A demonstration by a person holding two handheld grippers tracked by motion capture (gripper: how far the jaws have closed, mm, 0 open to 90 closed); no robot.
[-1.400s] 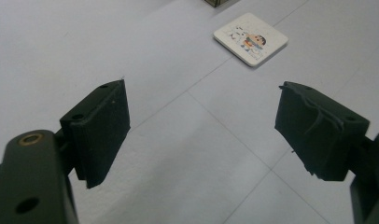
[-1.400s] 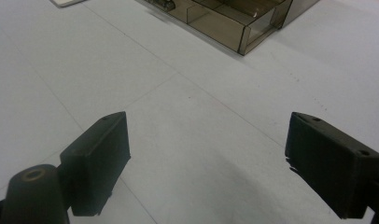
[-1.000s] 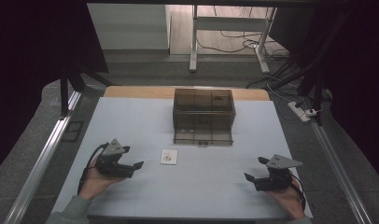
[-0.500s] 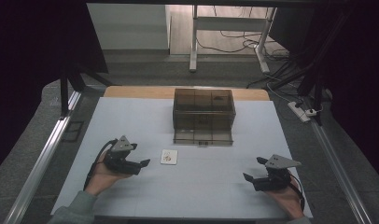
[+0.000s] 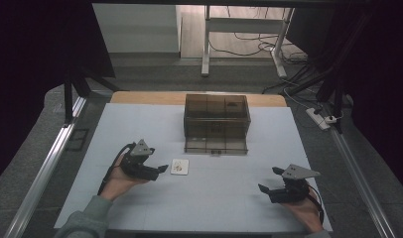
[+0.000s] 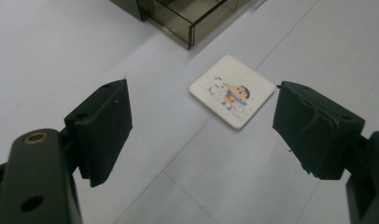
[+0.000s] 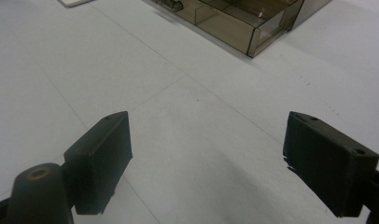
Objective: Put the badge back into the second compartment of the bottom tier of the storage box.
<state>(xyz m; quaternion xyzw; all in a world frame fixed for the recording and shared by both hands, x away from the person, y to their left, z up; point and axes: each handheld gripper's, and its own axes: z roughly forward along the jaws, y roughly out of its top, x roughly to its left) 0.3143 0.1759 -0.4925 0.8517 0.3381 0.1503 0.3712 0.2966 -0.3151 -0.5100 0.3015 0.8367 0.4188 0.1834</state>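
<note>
A small white square card with a cartoon picture (image 5: 179,166) (image 6: 232,90) lies flat on the white table, in front of a smoky clear plastic box (image 5: 217,122). My left gripper (image 5: 160,170) (image 6: 201,128) sits just left of the card, pointing at it; its jaws have just been closing a little but stand apart with nothing between them. The card lies a short way beyond the fingertips, untouched. My right gripper (image 5: 266,182) (image 7: 208,154) rests near the table's front right, open, with bare table between its pads.
The box (image 6: 187,18) (image 7: 243,21) has divided compartments and an open low tray at its front. A wooden strip (image 5: 140,97) runs along the table's far edge. Metal rails (image 5: 45,163) flank both sides. Cables and a power strip (image 5: 323,118) lie on the floor.
My left gripper has moved right, toward the card, and now sits close beside it. The right gripper has stayed put.
</note>
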